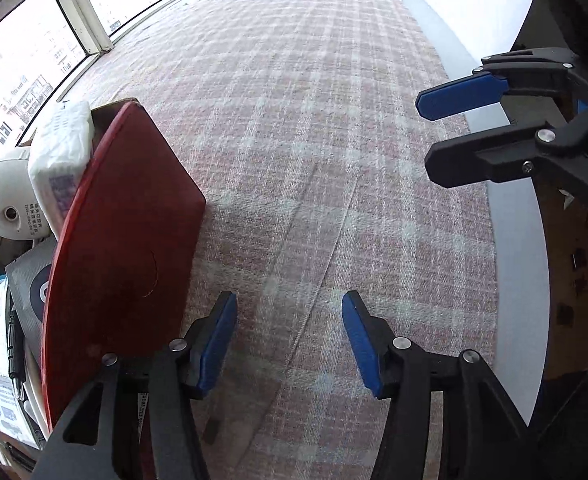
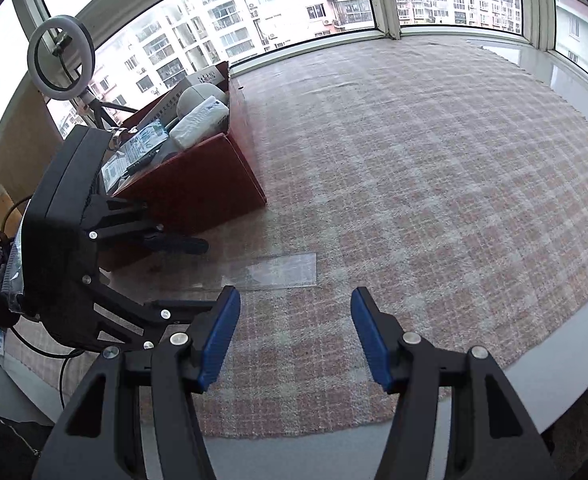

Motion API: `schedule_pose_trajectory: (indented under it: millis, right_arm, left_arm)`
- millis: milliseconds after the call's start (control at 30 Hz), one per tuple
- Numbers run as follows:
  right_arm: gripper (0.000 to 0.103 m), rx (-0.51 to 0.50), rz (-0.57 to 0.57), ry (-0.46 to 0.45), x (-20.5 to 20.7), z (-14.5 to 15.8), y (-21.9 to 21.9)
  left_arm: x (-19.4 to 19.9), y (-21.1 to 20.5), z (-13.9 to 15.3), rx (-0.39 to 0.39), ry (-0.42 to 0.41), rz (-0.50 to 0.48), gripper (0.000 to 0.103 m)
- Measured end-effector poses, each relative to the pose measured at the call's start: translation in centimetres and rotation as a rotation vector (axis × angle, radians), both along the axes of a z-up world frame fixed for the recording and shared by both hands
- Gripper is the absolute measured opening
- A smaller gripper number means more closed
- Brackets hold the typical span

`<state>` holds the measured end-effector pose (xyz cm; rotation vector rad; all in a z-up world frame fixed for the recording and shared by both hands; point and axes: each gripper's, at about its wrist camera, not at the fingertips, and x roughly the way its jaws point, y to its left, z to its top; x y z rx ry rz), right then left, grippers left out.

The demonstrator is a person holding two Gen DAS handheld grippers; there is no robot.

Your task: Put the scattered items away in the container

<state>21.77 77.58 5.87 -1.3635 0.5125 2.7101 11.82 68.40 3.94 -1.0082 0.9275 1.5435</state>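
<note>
Both grippers, left (image 1: 289,344) and right (image 2: 296,336), gape empty. Clear ruler (image 2: 277,270) lies flat on the cloth (image 2: 434,168), beside the red box (image 2: 197,184) (already full). Risk: fingers skid off, too thin to pinch.

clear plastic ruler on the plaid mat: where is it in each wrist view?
Left wrist: the clear plastic ruler runs diagonally through the lower centre, ahead of the open left tongs.
Right wrist: it lies flat and level at centre, just beyond the open right tongs.
Shared landmark: the red cardboard box, at left in the left view, upper left in the right view.
</note>
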Motion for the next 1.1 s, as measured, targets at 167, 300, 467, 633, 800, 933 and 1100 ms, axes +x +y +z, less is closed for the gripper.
schedule_pose_trajectory:
  millis: [167,300,467,633,800,933,1100]
  right_arm:
    - [0.057,-0.066,0.0,-0.023,-1.5,-0.8,1.7]
    - [0.057,-0.097,0.001,-0.025,-2.0,-1.1,2.3]
    - [0.057,-0.09,0.042,-0.039,-2.3,-1.1,1.6]
    - [0.057,-0.098,0.06,-0.05,-1.9,-1.6,1.1]
    - [0.057,-0.122,0.055,-0.06,-1.4,-2.4,0.1]
    - [0.057,-0.135,0.07,-0.052,-1.0,-2.2,-1.7]
    - [0.057,-0.144,0.132,-0.045,-1.3,-1.4,-6.0]
  left_arm:
    - [-0.3,0.8,0.0,0.02,-0.058,0.026,0.057]
    - [0.7,0.8,0.5,0.023,-0.058,-0.029,0.031]
    - [1.7,0.6,0.9,0.01,-0.058,-0.058,0.029]
    - [2.8,-0.4,1.1,0.009,-0.088,-0.063,0.029]
    - [3.1,-2.3,1.1,0.0,-0.097,-0.029,0.029]
    - [2.5,-4.9,1.4,-0.004,-0.097,0.027,0.029]
    - [0.9,-10.1,2.2,0.008,-0.109,0.127,0.029]
